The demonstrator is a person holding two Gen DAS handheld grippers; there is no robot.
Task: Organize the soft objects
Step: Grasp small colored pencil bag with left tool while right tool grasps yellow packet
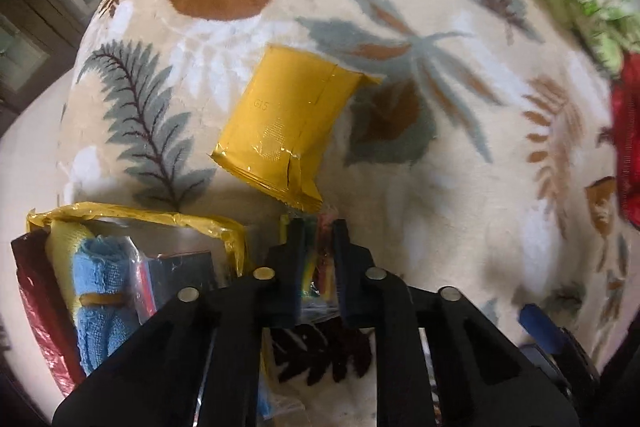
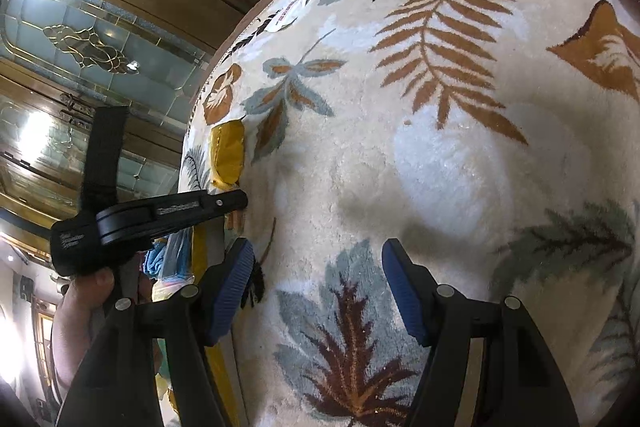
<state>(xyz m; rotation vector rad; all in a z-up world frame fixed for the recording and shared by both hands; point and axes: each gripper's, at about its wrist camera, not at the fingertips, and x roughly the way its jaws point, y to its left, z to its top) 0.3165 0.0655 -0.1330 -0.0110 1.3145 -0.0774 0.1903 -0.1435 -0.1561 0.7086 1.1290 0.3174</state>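
Soft objects partly sorted: blue cloth roll (image 1: 98, 291) and yellow cloth (image 1: 60, 247) sit in yellow-rimmed box (image 1: 136, 217) at bed edge. Yellow packet (image 1: 280, 125) lies loose on leaf-print blanket (image 1: 460, 187), just beyond box. Left hand-held gripper (image 1: 316, 247) nearly closed on thin clear bag of colourful items (image 1: 318, 267), held just beside box. Right hand-held gripper (image 2: 318, 287) wide open, empty, over blanket. Risk: slick, thin bag may slide from narrow pinch, or drop outside box rim.
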